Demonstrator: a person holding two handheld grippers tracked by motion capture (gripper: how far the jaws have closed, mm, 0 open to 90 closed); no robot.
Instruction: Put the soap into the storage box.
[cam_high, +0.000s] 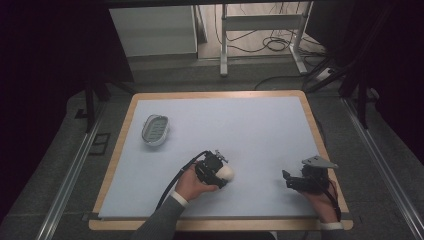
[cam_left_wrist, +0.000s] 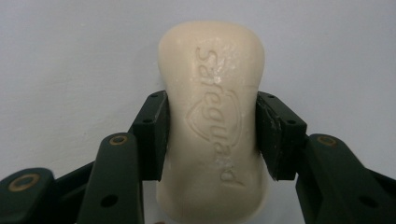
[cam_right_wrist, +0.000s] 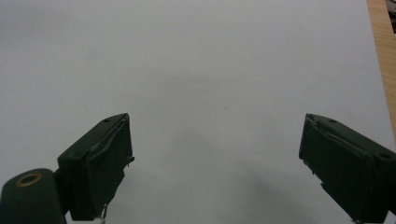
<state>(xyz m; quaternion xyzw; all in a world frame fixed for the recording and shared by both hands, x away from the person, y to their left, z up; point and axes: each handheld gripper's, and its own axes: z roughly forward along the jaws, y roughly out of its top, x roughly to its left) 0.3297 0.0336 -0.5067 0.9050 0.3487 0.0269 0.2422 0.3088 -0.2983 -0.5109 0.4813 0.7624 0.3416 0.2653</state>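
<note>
While its two jaws press against the long sides of a cream bar of soap (cam_left_wrist: 212, 123), the left gripper (cam_left_wrist: 211, 135) holds that bar near the front middle of the table (cam_high: 260, 130), with the stamped lettering facing up. Well apart to its right, the right gripper (cam_right_wrist: 215, 158) sits with jaws spread wide over bare blue surface. Farther back on the left lies an oval soap dish (cam_high: 155, 130), clear of both grippers.
</note>
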